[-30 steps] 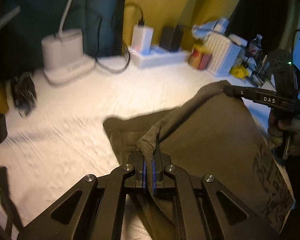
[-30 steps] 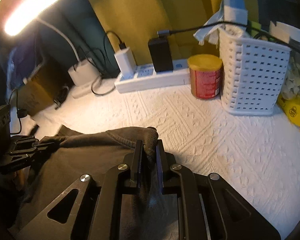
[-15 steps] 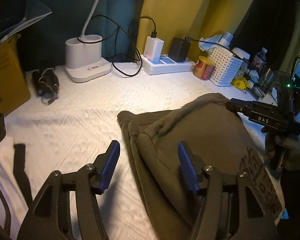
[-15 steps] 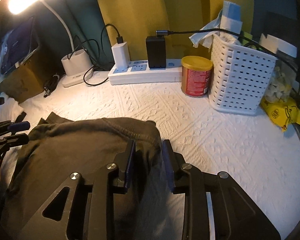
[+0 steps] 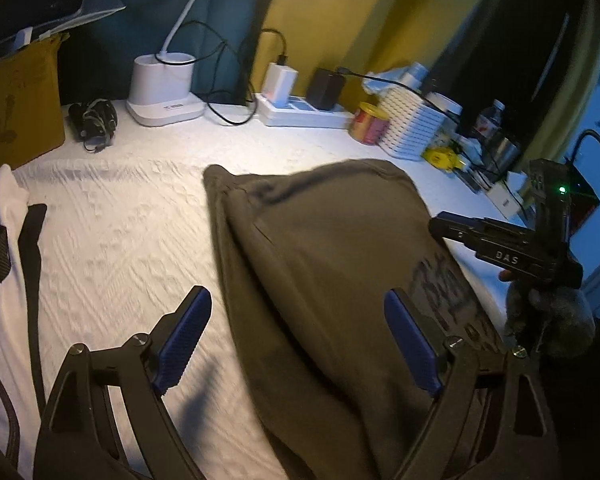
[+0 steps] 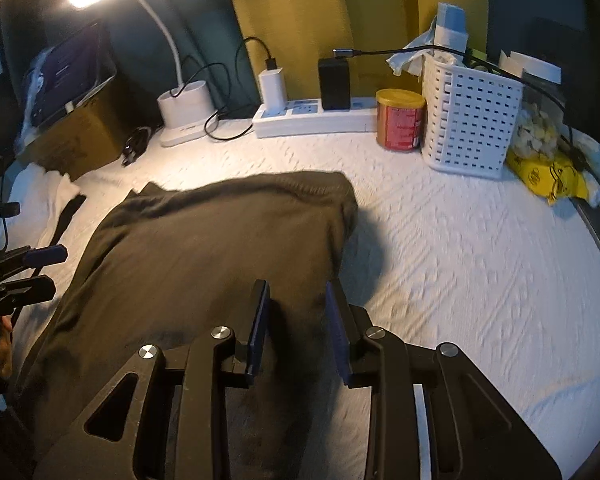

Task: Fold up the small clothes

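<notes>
An olive-brown garment [image 5: 332, 256] with a dark print lies folded over on the white textured cloth [image 5: 120, 232]; it also fills the lower left of the right wrist view [image 6: 204, 256]. My left gripper [image 5: 296, 336] hangs above the garment's near left edge, its jaws opening wide, pads clear of the fabric. My right gripper [image 6: 296, 324] sits over the garment's right edge, jaws opening, with fabric below and between the blue pads but not pinched. Each gripper shows in the other's view: the right one [image 5: 500, 244], the left one [image 6: 24, 268].
At the back stand a white lamp base [image 5: 164, 88], a power strip with chargers [image 6: 312, 116], a red can [image 6: 400, 124] and a white basket [image 6: 472, 120]. A cardboard box [image 5: 16, 104] is far left. White clothing with a black strap [image 5: 30, 248] lies left. Yellow packets [image 6: 544, 172] lie right.
Both grippers let go of the garment's corners and opened, then drew back toward me. The garment dropped flat onto the cloth, folded over.
</notes>
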Demonstrator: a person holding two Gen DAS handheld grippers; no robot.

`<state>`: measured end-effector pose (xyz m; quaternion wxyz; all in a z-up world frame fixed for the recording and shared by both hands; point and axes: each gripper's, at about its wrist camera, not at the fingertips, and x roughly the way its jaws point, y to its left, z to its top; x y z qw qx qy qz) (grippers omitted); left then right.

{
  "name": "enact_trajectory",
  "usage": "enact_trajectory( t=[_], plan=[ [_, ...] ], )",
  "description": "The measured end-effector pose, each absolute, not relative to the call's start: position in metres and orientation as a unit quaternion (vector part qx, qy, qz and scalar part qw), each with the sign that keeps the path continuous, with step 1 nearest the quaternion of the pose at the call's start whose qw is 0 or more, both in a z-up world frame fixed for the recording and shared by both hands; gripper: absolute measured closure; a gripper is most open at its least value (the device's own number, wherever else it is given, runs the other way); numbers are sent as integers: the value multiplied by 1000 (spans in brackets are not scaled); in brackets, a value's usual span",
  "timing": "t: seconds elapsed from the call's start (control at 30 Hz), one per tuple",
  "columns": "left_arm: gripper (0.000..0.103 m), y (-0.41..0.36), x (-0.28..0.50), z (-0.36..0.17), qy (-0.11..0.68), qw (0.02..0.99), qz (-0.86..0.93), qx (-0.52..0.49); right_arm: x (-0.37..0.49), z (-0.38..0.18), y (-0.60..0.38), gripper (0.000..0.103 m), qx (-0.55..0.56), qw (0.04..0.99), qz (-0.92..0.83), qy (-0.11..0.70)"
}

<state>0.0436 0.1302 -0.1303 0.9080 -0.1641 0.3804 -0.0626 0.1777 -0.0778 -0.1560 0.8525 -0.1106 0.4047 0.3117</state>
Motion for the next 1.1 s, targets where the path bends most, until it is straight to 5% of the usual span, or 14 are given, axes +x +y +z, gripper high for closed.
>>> enact_trajectory(
  t=[0.07,0.43,0.67,0.8,0.9,1.1],
  plan=[
    [15,127,35,-129,378,908,-66,-167,170,-156,-81,42,-109,852,313,405],
    [17,92,-18,-136,381,902,-121,-160,132,-162,-105,41,-107,853,303,411],
    [51,74,-36,-146,409,884,-159,-162,114,-170,-121,41,-100,852,297,419],
    [89,57,-41,-152,426,880,-171,-124,105,-173,-128,41,-97,852,295,421],
    [98,65,-44,-147,421,883,-163,-133,99,-174,-131,41,-98,851,294,423],
    [99,77,-55,-149,430,878,-154,-143,82,-174,-133,41,-109,849,297,423]
  ],
)
